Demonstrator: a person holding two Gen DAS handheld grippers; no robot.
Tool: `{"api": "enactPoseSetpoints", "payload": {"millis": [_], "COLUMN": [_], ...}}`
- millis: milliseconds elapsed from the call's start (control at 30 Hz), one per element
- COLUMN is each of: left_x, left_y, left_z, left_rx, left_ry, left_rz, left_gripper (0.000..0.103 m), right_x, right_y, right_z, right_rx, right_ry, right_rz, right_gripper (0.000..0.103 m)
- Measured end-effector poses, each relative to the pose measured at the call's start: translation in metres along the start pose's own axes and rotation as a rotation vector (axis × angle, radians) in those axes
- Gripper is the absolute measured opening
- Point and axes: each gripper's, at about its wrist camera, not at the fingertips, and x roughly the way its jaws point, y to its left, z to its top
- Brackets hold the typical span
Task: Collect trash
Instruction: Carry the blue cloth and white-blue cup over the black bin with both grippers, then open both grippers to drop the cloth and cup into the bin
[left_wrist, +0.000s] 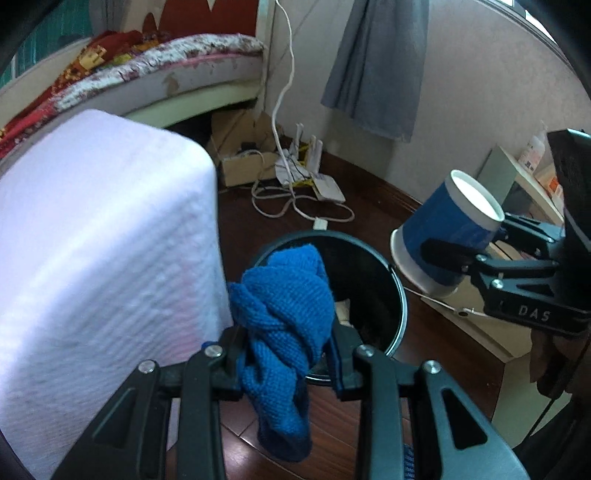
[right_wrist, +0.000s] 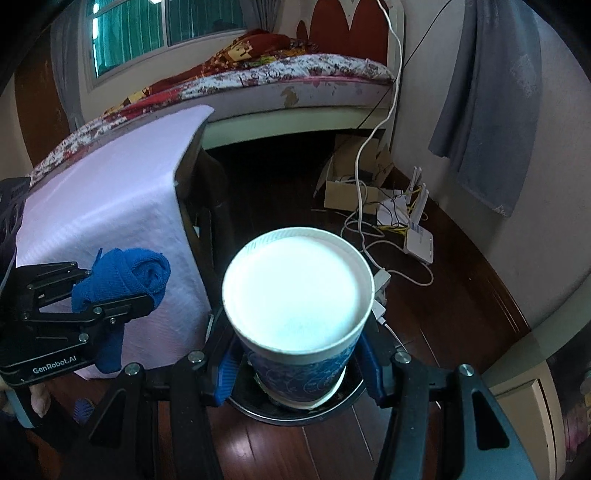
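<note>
My left gripper is shut on a crumpled blue knitted cloth, which hangs over the near rim of a round black trash bin on the floor. From the right wrist camera the same cloth shows in the left gripper at the left. My right gripper is shut on a blue paper cup with a white inside, its mouth tilted toward the camera, directly over the bin. In the left wrist view the cup hangs to the right of the bin, held by the right gripper.
A table draped in a white cloth stands close on the bin's left. Behind lie a bed, an open cardboard box, white cables and a router on the dark wooden floor. A grey curtain hangs at the wall.
</note>
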Motion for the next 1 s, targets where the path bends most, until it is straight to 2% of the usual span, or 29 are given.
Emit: {"api": "enactPoseSetpoints", "payload": {"millis": [233,567,600,633,667,700,733,767,833,1000], "left_x": [0.042,0.077,0.081,0.085,0.089,0.091,0.090,0.088,0.087,0.081], "left_y": [-0.003,-0.002,-0.002,0.000,0.001,0.005,0.011,0.017,0.022,0.029], "left_z": [0.002,0.000,-0.002,-0.001,-0.003,-0.003,-0.005,-0.006,-0.008,-0.017], "left_rx": [0.021,0.010,-0.003,-0.010,-0.030,-0.050,-0.088,-0.119,-0.125,-0.130], "left_ry": [0.082,0.139,0.150,0.156,0.160,0.162,0.152,0.138,0.132,0.118], "left_rz": [-0.069,-0.110,-0.139,-0.162,-0.187,-0.179,-0.158,-0.158,-0.115,-0.025], "left_gripper": [0.034,0.036,0.038,0.047,0.072,0.085,0.096,0.096,0.096,0.097], "right_x": [0.042,0.090,0.094,0.097,0.102,0.110,0.115,0.120,0.122,0.118], "right_y": [-0.010,-0.012,-0.011,-0.009,-0.007,-0.004,-0.003,-0.004,-0.009,-0.020], "right_z": [-0.012,-0.025,-0.025,-0.026,-0.027,-0.030,-0.034,-0.038,-0.043,-0.041], "right_rx": [-0.024,-0.104,-0.116,-0.125,-0.151,-0.192,-0.218,-0.238,-0.225,-0.165], "right_ry": [0.078,0.160,0.164,0.167,0.171,0.180,0.188,0.209,0.229,0.210], "right_rz": [0.030,0.054,0.064,0.071,0.070,0.021,-0.027,-0.070,-0.043,-0.045], "right_gripper": [0.058,0.059,0.059,0.064,0.069,0.077,0.093,0.098,0.099,0.103]}}
